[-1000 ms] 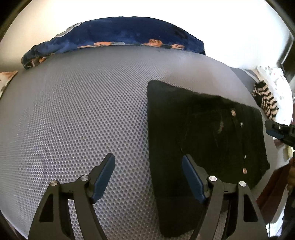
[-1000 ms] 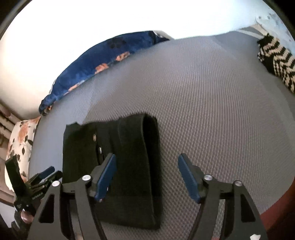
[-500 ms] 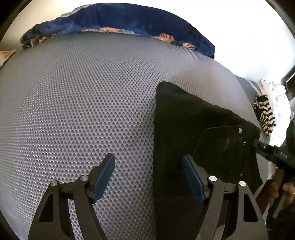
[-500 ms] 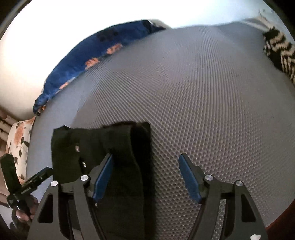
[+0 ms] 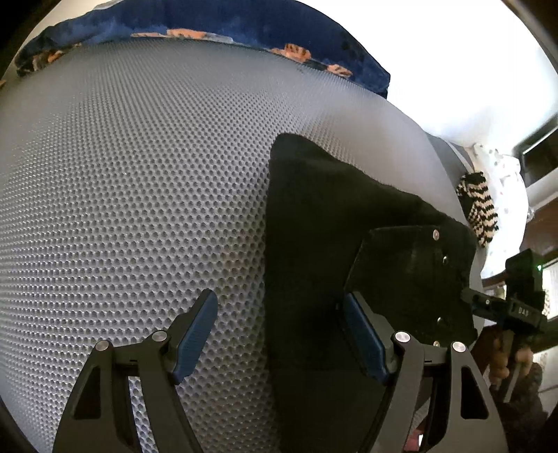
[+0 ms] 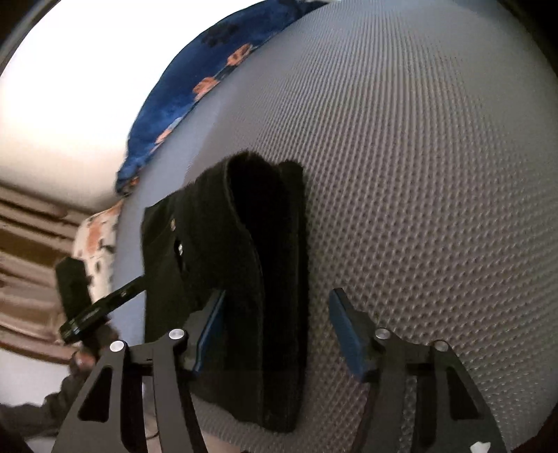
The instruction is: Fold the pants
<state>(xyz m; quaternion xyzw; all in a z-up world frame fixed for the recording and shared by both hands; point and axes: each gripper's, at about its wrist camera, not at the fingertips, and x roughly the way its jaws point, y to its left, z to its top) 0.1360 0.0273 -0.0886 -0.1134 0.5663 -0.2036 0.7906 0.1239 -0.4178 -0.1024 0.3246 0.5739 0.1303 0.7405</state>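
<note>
Black pants lie folded into a thick rectangle on the grey mesh mattress. The waist part with metal buttons lies on top at the right. My left gripper is open, its jaws straddling the pants' left edge, close above the cloth. In the right wrist view the pants show their folded end. My right gripper is open over the pants' right edge. Each gripper shows at the edge of the other view: the right one, the left one.
A dark blue floral blanket lies along the mattress's far edge. A black-and-white striped cloth sits at the right corner. A floral pillow lies past the left edge. The mattress edge is near the pants.
Both grippers have come lower and closer to the pants. The right wrist view has tilted. The waist flap now lies flatter on the stack.
</note>
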